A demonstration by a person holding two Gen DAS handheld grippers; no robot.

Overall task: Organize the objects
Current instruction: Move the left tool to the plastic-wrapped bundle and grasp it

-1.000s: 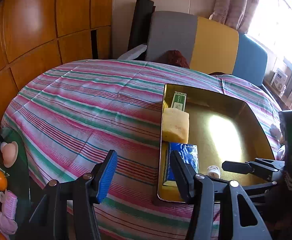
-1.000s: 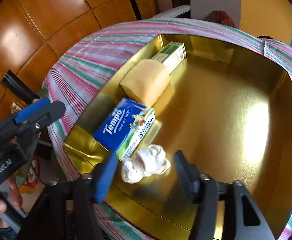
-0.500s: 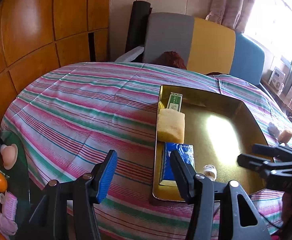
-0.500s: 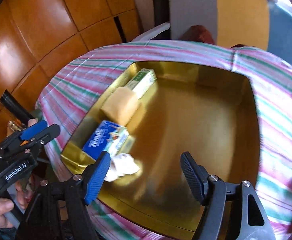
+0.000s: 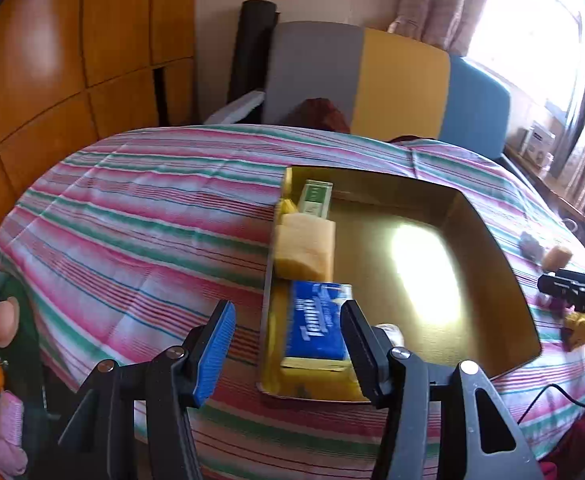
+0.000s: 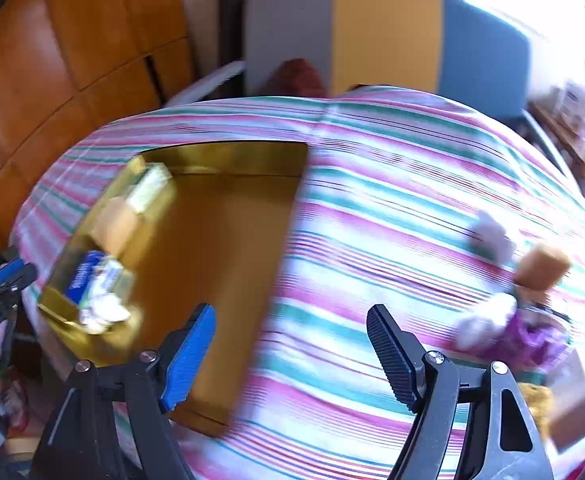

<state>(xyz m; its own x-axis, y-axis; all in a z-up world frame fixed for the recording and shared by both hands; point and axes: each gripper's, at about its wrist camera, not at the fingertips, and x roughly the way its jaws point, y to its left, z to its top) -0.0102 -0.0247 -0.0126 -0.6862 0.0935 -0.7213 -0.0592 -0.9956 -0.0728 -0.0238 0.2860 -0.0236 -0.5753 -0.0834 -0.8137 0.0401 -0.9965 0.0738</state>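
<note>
We hold the right gripper [image 6: 292, 356] over the striped tablecloth [image 6: 372, 208] with its jaws opening and nothing between them. From it, the gold tray [image 6: 228, 248] lies at ten o'clock. Along the tray's left wall sit a green box [image 6: 150, 186], a yellow sponge [image 6: 118, 222], a blue tissue pack [image 6: 86, 276] and a white crumpled item [image 6: 102, 310].

At two o'clock from the right gripper, loose items wait on the cloth: a grey-white fuzzy object [image 6: 490, 234], a tan block [image 6: 542, 268] and a purple-and-white bundle [image 6: 508, 328]. Motion blur leaves their exact nature undetermined.

The left gripper [image 5: 286, 344] hangs half open and empty near the tray's near-left corner, with the tissue pack just beyond its fingertips.

We judge the step in hand to be the reach for the next loose item. The next move calls for steering toward two o'clock, centring one item between the wide jaws, then closing.
</note>
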